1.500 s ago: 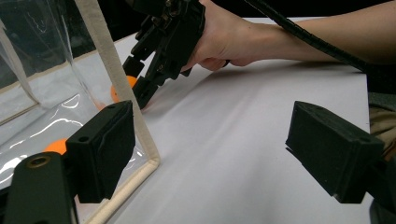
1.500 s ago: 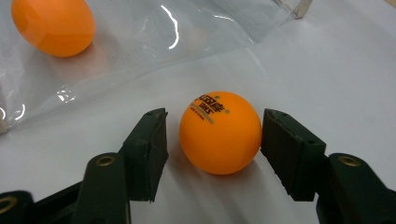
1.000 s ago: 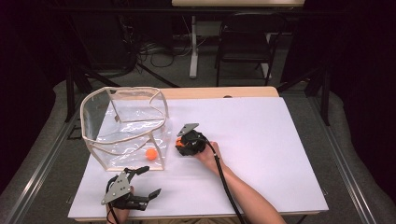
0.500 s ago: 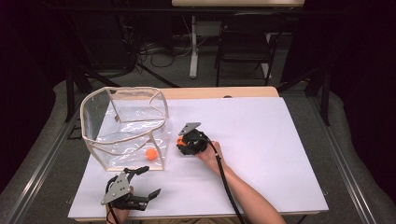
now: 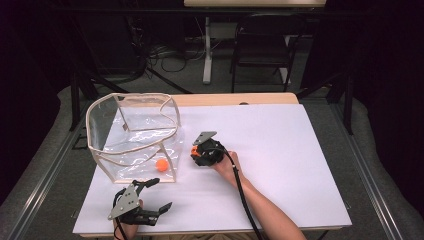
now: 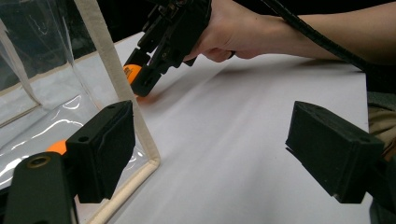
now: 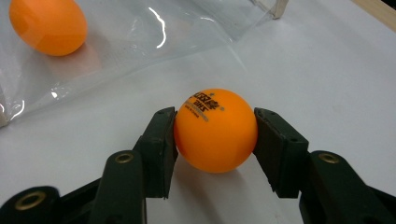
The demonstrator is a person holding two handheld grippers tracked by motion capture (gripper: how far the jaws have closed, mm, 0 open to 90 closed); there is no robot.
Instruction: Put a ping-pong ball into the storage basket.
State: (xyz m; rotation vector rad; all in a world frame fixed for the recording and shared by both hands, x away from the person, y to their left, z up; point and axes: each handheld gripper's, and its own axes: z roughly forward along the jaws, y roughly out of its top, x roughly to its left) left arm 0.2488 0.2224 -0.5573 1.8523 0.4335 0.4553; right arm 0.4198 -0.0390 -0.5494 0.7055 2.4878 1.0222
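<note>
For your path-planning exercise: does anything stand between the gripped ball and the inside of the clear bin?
Yes. The bin's near clear wall stands between the ball in the right gripper and the inside; its top looks open.

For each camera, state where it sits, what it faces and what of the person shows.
High view: above the table, looking down; both forearms enter from below.
Left gripper view: on the left gripper, open, facing the clear bag and the right hand.
Right gripper view: on the right gripper, clamping an orange ball.
All share that ball.
</note>
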